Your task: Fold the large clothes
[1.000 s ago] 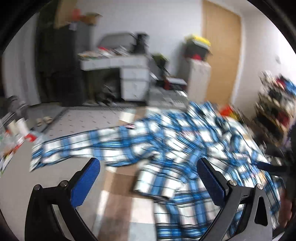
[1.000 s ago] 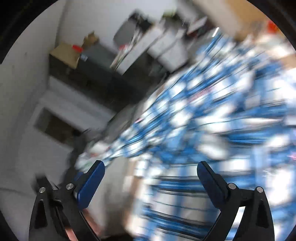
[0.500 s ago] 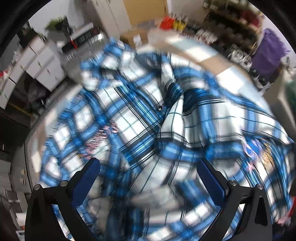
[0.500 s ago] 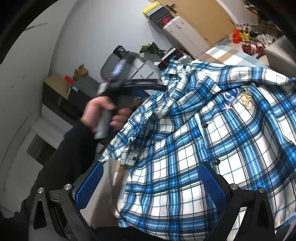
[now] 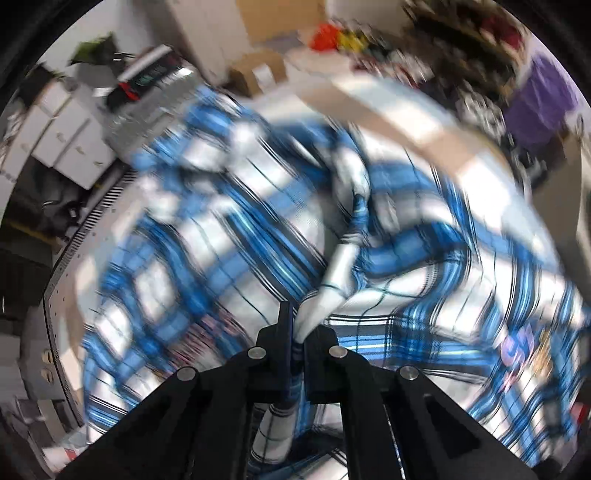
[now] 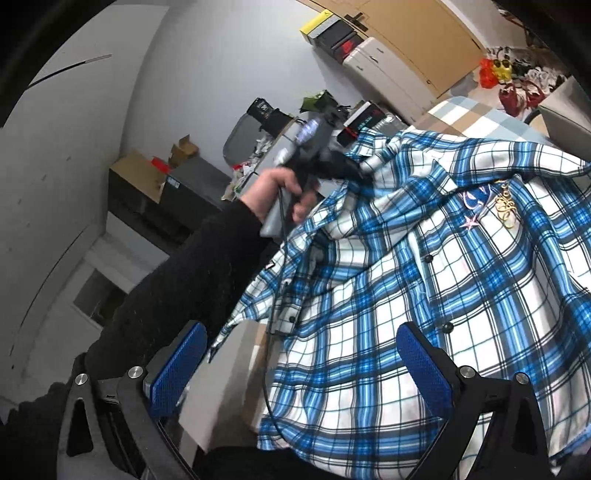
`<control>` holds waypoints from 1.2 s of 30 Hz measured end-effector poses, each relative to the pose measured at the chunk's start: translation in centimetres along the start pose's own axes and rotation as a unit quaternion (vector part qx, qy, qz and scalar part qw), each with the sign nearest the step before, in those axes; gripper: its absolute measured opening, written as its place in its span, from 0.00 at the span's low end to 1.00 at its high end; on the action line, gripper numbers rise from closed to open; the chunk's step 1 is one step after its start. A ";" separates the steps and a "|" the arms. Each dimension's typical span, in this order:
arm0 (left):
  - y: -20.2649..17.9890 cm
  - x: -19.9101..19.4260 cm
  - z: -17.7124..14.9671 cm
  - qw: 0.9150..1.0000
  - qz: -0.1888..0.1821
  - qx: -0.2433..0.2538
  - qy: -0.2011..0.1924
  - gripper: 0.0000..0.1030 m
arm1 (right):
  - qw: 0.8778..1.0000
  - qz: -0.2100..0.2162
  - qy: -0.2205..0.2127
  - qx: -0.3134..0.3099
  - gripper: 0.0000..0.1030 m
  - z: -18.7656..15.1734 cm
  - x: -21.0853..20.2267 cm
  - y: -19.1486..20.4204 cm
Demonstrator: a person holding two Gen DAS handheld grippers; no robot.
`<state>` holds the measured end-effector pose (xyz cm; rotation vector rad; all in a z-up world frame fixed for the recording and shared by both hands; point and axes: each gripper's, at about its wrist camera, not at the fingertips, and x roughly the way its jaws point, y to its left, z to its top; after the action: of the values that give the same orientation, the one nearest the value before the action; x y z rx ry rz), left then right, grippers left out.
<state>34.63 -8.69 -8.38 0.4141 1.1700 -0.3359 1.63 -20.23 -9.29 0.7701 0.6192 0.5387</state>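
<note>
A large blue-and-white plaid shirt lies rumpled over the table, with its button front and embroidered chest facing up. My left gripper points steeply down and is shut on a raised fold of the shirt near the collar; the cloth runs between its jaws. In the right wrist view a hand in a black sleeve holds that left gripper at the shirt's far left edge. My right gripper stands open low over the shirt's near hem, with nothing pinched between its blue pads.
The table has a beige and pale-blue checked cover. A cable hangs from the left gripper across the shirt. White drawer units, a wooden door, cardboard boxes and cluttered shelves ring the room.
The left gripper swung over the shirt, tipped downward and went from wide open to closed on a fold of cloth. The right gripper shifted a little and stays open.
</note>
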 end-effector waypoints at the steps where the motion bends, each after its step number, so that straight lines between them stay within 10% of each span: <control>1: 0.5 -0.3 0.5 1.000 0.005 -0.012 -0.015 0.01 | 1.000 -0.004 0.002 -0.005 1.00 -0.1 0.2 0.1; 5: 1.8 0.5 0.4 0.991 0.106 -0.048 -0.068 0.06 | 1.000 -0.016 0.010 -0.003 1.00 -0.2 0.7 -0.1; 7: 2.2 2.9 0.1 0.989 0.128 -0.059 -0.040 0.34 | 1.000 -0.022 0.014 -0.002 1.00 -0.2 0.9 -0.2; 8: 2.2 4.1 -0.8 0.991 0.117 -0.058 -0.018 0.54 | 1.000 -0.025 0.013 -0.004 1.00 -0.3 0.9 -0.2; 12: 3.5 3.9 -4.1 0.998 0.016 -0.057 0.013 0.60 | 0.999 -0.032 0.015 -0.015 1.00 -0.4 1.0 0.2; 16: 5.3 1.7 -7.3 0.999 0.007 -0.048 0.000 0.82 | 0.999 -0.027 0.022 -0.021 1.00 -0.6 1.3 0.6; 24: 9.1 6.6 -11.3 0.994 -0.007 -0.067 0.085 0.80 | 0.998 -0.041 0.019 -0.038 1.00 -1.0 1.5 1.1; 27: 9.5 7.7 -12.1 0.993 -0.025 -0.073 0.088 0.60 | 0.998 -0.045 0.020 -0.037 1.00 -1.0 1.6 1.0; 31: 8.8 7.7 -12.2 0.993 -0.054 -0.051 0.092 0.03 | 0.998 -0.052 0.019 -0.035 1.00 -0.9 1.6 0.8; 36: 7.0 7.5 -10.5 0.993 0.025 0.032 0.112 0.00 | 0.998 -0.054 0.026 -0.024 1.00 -0.9 1.9 0.3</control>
<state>31.95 2.19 -17.87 0.5464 1.3669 -0.2882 2.27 -18.41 -10.14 0.6749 0.6896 0.4736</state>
